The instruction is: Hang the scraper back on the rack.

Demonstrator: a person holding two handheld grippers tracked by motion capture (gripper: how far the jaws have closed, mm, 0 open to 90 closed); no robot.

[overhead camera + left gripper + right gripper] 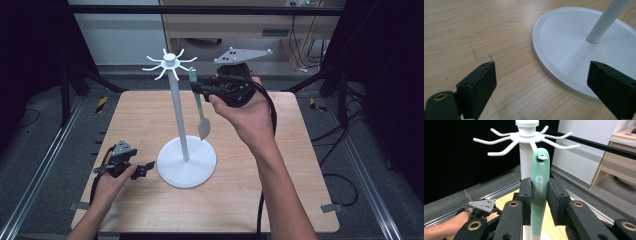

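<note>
One pale green plastic spatula (539,192) hangs upright at centre frame, its handle hole over a prong of the white metal hook stand (527,162). The right gripper (539,202) pinches the handle between its fingers (556,200). The left gripper (142,169), fingers spread and holding nothing, rests low on the wooden surface (474,30), just beside the stand's base.

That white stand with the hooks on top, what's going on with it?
A person is hanging a green-handled utensil on the white stand. The right gripper is shut on the handle, and the hole at the handle's top is already over one of the hooks. The left gripper rests open, low on the wooden table, beside the stand's round base, holding nothing.
</note>
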